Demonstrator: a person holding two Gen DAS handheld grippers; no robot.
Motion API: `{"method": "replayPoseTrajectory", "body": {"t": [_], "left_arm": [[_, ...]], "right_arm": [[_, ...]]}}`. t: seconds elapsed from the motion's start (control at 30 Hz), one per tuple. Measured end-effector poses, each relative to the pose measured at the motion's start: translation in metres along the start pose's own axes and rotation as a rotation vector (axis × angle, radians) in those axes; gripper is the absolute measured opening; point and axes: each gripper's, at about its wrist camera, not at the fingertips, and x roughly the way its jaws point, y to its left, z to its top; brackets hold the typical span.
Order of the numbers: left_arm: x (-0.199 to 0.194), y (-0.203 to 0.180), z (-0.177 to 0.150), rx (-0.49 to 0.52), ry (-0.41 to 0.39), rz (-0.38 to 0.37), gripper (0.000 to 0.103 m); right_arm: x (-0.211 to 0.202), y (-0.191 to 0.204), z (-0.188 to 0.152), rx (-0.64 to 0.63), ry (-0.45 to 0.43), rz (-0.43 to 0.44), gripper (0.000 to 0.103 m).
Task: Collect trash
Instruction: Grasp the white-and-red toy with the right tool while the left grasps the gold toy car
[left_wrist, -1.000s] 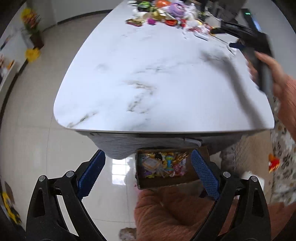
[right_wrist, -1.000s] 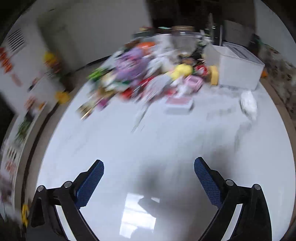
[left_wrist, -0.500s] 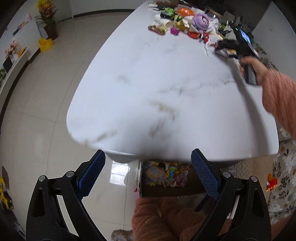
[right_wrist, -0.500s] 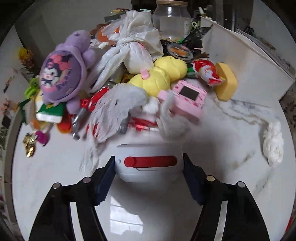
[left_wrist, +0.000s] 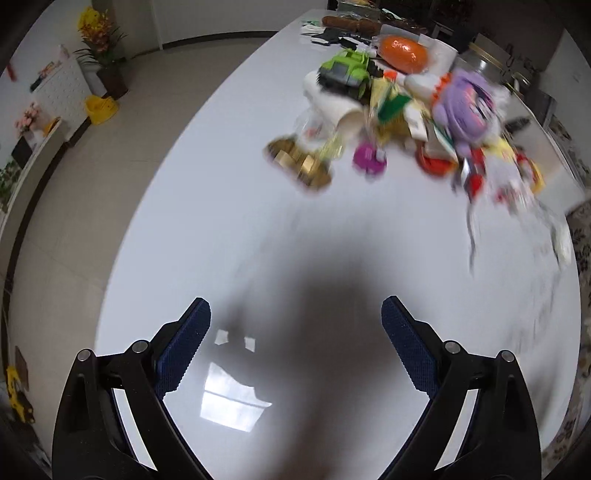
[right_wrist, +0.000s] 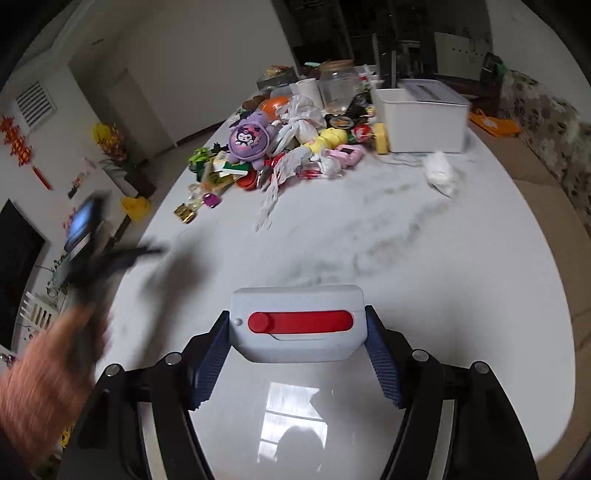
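My right gripper (right_wrist: 297, 347) is shut on a white box with a red bar (right_wrist: 297, 323) and holds it over the near part of the white marble table (right_wrist: 424, 258). My left gripper (left_wrist: 295, 339) is open and empty above the near table (left_wrist: 221, 221); it shows blurred at the left of the right wrist view (right_wrist: 92, 254). A clutter pile lies at the far end: purple plush (right_wrist: 251, 138), white plastic bags (right_wrist: 299, 125), crumpled tissue (right_wrist: 439, 173), gold wrapper (left_wrist: 299, 166), green toy truck (left_wrist: 345, 72).
A white storage bin (right_wrist: 424, 118) and a glass jar (right_wrist: 338, 88) stand at the far right of the table. A patterned sofa (right_wrist: 546, 122) is at the right. The floor (left_wrist: 92, 155) lies to the left.
My right gripper has pulled back from the pile with the white box in it. My left gripper has moved forward from below the table edge to above the tabletop, toward the pile.
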Motion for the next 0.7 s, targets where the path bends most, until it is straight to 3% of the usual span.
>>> {"method": "replayPoseTrajectory", "body": {"t": [0.1, 0.23, 0.3, 0.33, 0.4, 0.53, 0.7], "left_arm": [[0.029, -0.005, 0.042, -0.064, 0.021, 0.034, 0.091], [0.053, -0.007, 0.073, -0.107, 0.050, 0.064, 0.089], [0.060, -0.004, 0.081, -0.134, 0.056, 0.091, 0.062], [0.063, -0.001, 0.082, -0.158, 0.074, 0.070, 0.041], [0.063, 0.004, 0.083, -0.199, 0.074, 0.048, 0.034], [0.065, 0.008, 0.084, -0.190, 0.089, -0.005, 0.031], [0.048, 0.019, 0.053, -0.156, 0.090, -0.096, 0.031]], "right_arm": [[-0.029, -0.003, -0.019, 0.038, -0.019, -0.011, 0.068], [-0.047, -0.009, -0.035, 0.091, -0.037, -0.021, 0.068], [-0.053, -0.010, -0.041, 0.104, -0.039, -0.027, 0.068], [-0.057, -0.011, -0.044, 0.110, -0.040, -0.034, 0.068], [-0.064, -0.013, -0.049, 0.120, -0.046, -0.044, 0.068], [-0.069, -0.018, -0.052, 0.144, -0.053, -0.033, 0.068], [-0.062, -0.011, -0.045, 0.131, -0.047, 0.003, 0.068]]}}
